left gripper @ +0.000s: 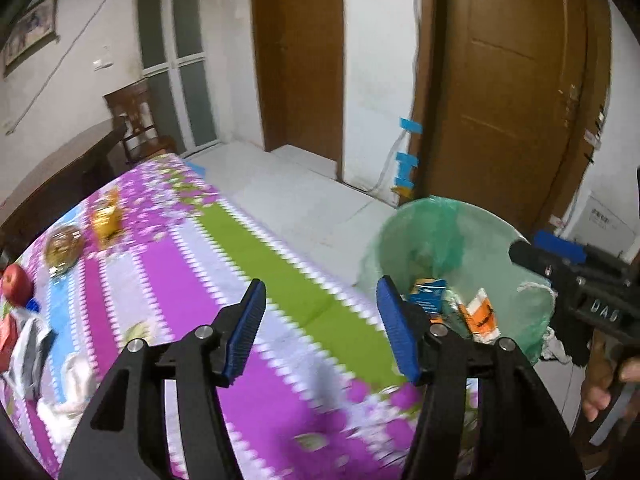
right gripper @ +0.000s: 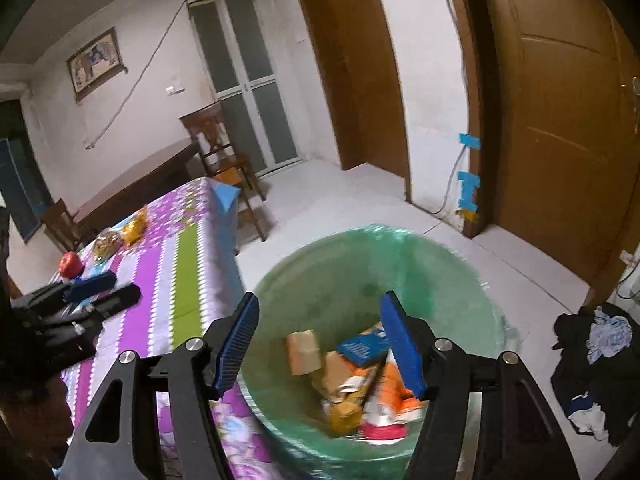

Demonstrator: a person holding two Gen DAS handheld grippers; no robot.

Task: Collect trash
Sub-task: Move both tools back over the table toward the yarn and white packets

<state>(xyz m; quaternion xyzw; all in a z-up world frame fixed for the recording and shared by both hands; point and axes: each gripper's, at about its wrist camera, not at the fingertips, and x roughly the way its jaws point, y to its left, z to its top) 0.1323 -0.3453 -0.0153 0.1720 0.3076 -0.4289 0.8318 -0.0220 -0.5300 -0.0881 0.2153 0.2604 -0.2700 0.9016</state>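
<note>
Apple (left gripper: 16, 283) and snack bags (left gripper: 105, 221) on tablecloth (left gripper: 256, 264)

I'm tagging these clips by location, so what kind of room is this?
Most likely a dining room in a home: a table under a flowered purple cloth with an apple on it, a wooden chair, brown interior doors, and a lined trash bin.
</note>
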